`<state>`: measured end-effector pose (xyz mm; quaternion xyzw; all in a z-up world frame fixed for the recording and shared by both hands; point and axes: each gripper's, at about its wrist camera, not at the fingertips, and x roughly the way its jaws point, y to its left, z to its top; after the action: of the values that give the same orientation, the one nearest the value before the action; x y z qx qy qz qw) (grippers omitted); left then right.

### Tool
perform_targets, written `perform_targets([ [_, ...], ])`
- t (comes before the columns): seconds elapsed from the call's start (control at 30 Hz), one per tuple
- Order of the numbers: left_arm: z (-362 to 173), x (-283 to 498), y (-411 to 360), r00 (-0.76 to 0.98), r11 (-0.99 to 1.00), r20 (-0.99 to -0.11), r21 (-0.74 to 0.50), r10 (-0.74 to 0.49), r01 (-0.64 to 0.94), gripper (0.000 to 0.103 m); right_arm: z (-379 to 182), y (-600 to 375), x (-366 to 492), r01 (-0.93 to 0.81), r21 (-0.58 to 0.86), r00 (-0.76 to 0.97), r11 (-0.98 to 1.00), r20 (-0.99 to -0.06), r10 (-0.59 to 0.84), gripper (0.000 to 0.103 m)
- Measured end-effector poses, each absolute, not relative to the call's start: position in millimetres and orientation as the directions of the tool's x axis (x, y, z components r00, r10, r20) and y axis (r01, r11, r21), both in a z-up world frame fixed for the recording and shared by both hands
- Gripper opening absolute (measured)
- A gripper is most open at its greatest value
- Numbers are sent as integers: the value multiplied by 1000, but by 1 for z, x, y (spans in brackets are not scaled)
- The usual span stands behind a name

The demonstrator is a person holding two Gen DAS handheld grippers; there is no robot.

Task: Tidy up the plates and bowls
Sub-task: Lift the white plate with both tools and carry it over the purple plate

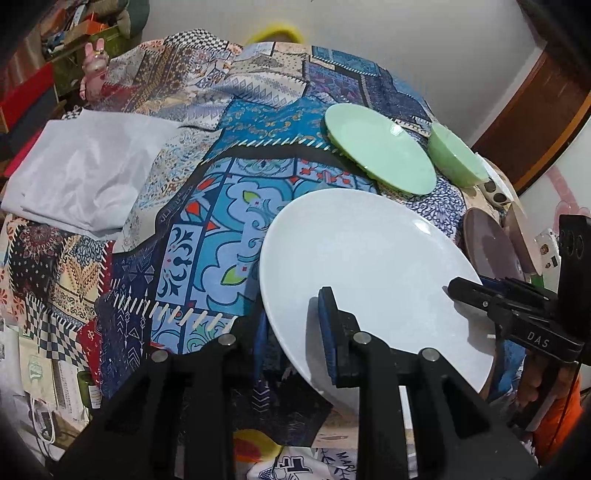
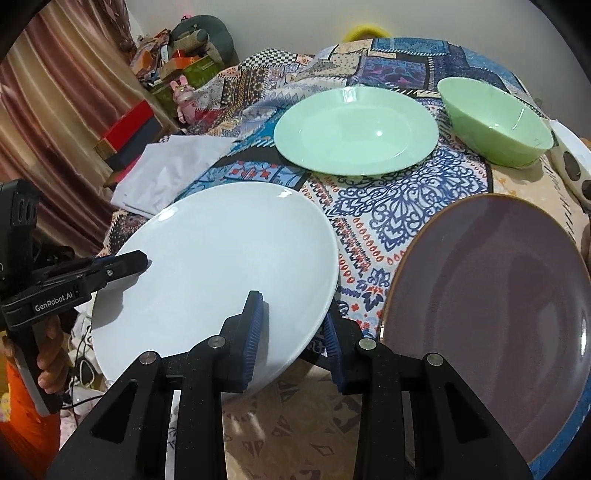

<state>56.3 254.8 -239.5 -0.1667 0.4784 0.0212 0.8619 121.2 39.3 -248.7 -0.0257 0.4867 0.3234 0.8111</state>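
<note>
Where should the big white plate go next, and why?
Probably carry the white plate a little right and lower it onto the purple plate. Both hand-held grippers, left and right, clamp its rim, it is tilted off the cloth, and the purple plate beside it looks about as wide and bare.

A plain white wall (image 2: 295, 22) rises behind the table's patchwork cloth (image 1: 229, 206). Pinkish-brown curtains (image 2: 62, 92) hang on one side beside stacked boxes (image 2: 129, 129); a wooden door (image 1: 535, 122) stands opposite.
</note>
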Motion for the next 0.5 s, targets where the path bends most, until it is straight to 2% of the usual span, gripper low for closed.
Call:
perform_targets([
  [0.5, -205, 63, 217, 591, 957, -797, -251, -120, -144, 26, -220, 4, 116, -543, 257, 402, 800, -756, 516, 29],
])
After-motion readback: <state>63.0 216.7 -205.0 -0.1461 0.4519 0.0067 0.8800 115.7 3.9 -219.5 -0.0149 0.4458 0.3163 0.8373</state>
